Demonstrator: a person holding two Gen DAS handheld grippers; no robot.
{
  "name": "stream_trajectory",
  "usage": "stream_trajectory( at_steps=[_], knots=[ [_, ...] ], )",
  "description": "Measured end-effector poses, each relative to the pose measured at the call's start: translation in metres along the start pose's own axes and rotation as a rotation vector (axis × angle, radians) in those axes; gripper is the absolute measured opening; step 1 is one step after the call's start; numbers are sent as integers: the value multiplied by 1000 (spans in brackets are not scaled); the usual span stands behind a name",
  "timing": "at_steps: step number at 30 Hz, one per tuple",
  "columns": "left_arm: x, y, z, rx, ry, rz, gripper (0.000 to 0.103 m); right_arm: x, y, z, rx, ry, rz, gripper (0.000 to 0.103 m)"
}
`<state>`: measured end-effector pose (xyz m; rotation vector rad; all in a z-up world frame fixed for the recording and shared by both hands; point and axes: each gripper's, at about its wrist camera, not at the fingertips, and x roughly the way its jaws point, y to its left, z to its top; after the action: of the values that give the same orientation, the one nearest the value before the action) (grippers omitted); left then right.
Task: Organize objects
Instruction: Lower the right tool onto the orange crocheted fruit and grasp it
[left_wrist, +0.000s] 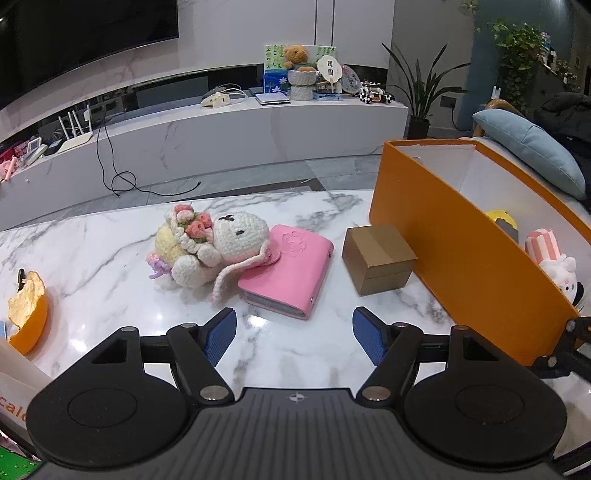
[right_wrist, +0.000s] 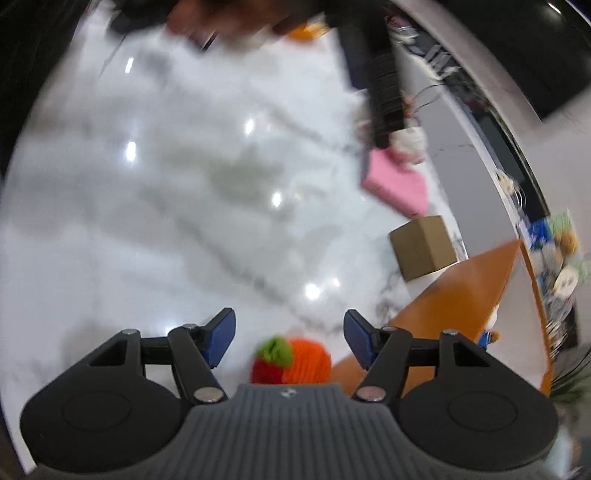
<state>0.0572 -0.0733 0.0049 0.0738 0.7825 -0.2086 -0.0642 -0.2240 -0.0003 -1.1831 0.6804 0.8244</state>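
In the left wrist view a crocheted bunny doll (left_wrist: 210, 251) lies on the marble table (left_wrist: 92, 251), leaning on a pink wallet (left_wrist: 291, 277). A small cardboard box (left_wrist: 378, 258) sits beside an orange storage box (left_wrist: 461, 251) that holds a striped plush toy (left_wrist: 554, 258) and a yellow item (left_wrist: 500, 218). My left gripper (left_wrist: 293, 336) is open and empty, just short of the wallet. In the blurred right wrist view my right gripper (right_wrist: 290, 338) is open above a red and orange knitted toy (right_wrist: 291, 360) on the table. The wallet (right_wrist: 399, 184) and cardboard box (right_wrist: 424, 247) show there too.
An orange peel (left_wrist: 29, 314) lies at the table's left edge. A white TV cabinet (left_wrist: 221, 129) with clutter stands beyond the table. A sofa with a blue cushion (left_wrist: 535, 155) is behind the orange box. The orange box's wall (right_wrist: 461, 306) is right of my right gripper.
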Motion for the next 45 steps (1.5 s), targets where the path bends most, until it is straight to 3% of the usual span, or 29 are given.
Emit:
stream_trajectory(
  at_steps=[2,4,7,13,16,17,21,26,31,38,40,45],
  knots=[
    [0,-1,0,6,0,2,82,3,12,1,-131,58,-33,67],
    [0,-3,0,13,1,2,82,5,14,0,-195,112,-13,68],
    [-1,-5,1,19,-6,-3,82,11,13,2,-227,168,33,69],
    [0,0,0,15,-1,8,83,23,8,9,-239,218,-8,70],
    [0,1,1,9,-3,6,83,28,2,12,-204,268,32,54],
    [-1,0,1,11,-5,6,83,29,1,13,-202,273,35,54],
    [-4,1,1,10,-16,8,83,23,-7,17,-134,234,93,52],
    [-5,11,7,-10,-29,23,83,10,-15,33,48,97,172,52],
    [-1,20,14,17,-32,58,83,21,-27,42,271,36,205,53],
    [22,29,31,148,-17,116,86,41,-63,35,612,-33,223,53],
    [30,27,33,245,-53,101,86,43,-66,33,666,-42,228,53],
    [44,13,29,607,-191,88,89,51,-67,33,674,-34,239,54]
  ],
)
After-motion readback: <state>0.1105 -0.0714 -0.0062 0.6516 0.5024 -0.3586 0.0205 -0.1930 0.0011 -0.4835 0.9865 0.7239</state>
